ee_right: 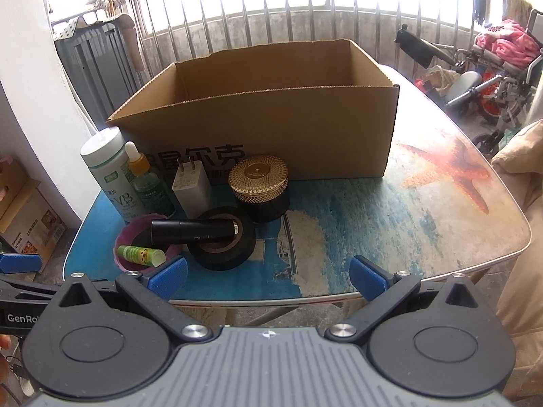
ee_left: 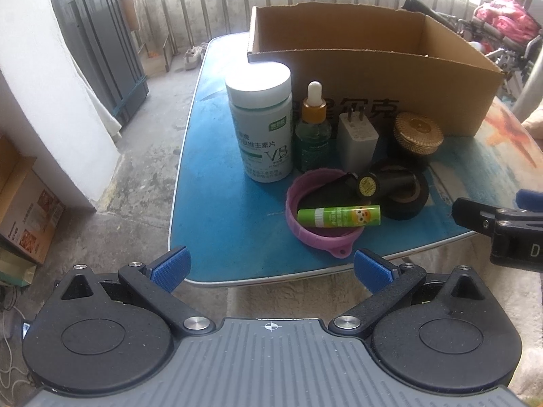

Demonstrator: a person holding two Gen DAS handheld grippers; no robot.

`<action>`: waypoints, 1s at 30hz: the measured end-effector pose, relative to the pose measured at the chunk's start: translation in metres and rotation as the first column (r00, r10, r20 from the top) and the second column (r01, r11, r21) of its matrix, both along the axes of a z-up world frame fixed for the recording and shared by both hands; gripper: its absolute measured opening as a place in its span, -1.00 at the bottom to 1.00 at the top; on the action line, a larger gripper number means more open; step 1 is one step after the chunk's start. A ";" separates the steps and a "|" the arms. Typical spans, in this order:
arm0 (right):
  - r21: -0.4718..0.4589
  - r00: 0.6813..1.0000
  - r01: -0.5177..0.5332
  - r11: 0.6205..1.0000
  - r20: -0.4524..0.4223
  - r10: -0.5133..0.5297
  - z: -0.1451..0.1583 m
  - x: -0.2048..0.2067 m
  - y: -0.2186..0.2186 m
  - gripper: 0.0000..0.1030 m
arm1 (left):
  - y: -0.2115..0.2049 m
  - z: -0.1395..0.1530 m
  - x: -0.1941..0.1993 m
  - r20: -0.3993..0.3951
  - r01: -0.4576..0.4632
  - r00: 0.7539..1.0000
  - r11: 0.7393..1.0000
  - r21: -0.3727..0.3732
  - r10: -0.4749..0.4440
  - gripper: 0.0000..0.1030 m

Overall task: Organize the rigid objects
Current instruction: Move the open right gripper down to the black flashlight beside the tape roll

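From the left wrist camera, the left gripper (ee_left: 269, 269) hangs at the table's (ee_left: 217, 224) near edge with its blue fingers (ee_left: 169, 268) spread wide and nothing between them. Ahead of the fingertips, closer to the right finger, lies a pink lid (ee_left: 322, 237), with a green lip balm (ee_left: 339, 216) lying across it. Beyond that a black tube (ee_left: 383, 183) rests on a roll of black tape (ee_left: 407, 200). Farther ahead stand a white bottle (ee_left: 261, 125), a dropper bottle (ee_left: 313, 129), a white charger (ee_left: 356, 139) and a gold-lidded jar (ee_left: 417, 132), in front of an open cardboard box (ee_left: 373, 78).

From the right wrist camera, the right gripper (ee_right: 268, 271) is also wide open and empty. The same cluster sits ahead of its left finger (ee_right: 169, 274): the lip balm (ee_right: 141, 254) in the lid (ee_right: 129, 237) just beyond the fingertip, tape (ee_right: 220, 244) and tube (ee_right: 193, 230) beside, the box (ee_right: 271, 122) behind.
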State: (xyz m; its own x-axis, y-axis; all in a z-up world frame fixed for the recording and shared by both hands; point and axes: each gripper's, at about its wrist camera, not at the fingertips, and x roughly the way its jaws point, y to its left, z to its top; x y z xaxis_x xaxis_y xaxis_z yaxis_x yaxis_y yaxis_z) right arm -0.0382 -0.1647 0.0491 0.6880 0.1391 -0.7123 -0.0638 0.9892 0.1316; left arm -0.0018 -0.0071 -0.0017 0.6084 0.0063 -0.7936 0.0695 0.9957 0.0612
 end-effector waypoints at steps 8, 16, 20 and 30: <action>0.159 0.991 -0.052 0.986 0.132 0.031 0.009 -0.003 -0.022 1.00 | -0.002 0.003 -0.001 0.133 0.126 0.985 0.987 -0.098 -0.112 0.99; 0.284 0.989 -0.110 0.953 0.128 0.076 0.006 0.009 -0.023 0.76 | -0.014 0.008 0.004 0.218 0.245 0.951 0.964 -0.104 -0.218 0.81; 0.385 0.994 -0.110 0.917 0.063 0.093 -0.003 0.019 -0.025 0.52 | -0.024 0.005 0.007 0.213 0.295 0.939 0.950 -0.097 -0.270 0.63; 0.718 0.974 0.068 0.693 -0.197 0.108 -0.046 0.059 -0.042 0.16 | -0.038 0.001 0.034 0.154 0.341 0.934 0.932 -0.121 -0.322 0.08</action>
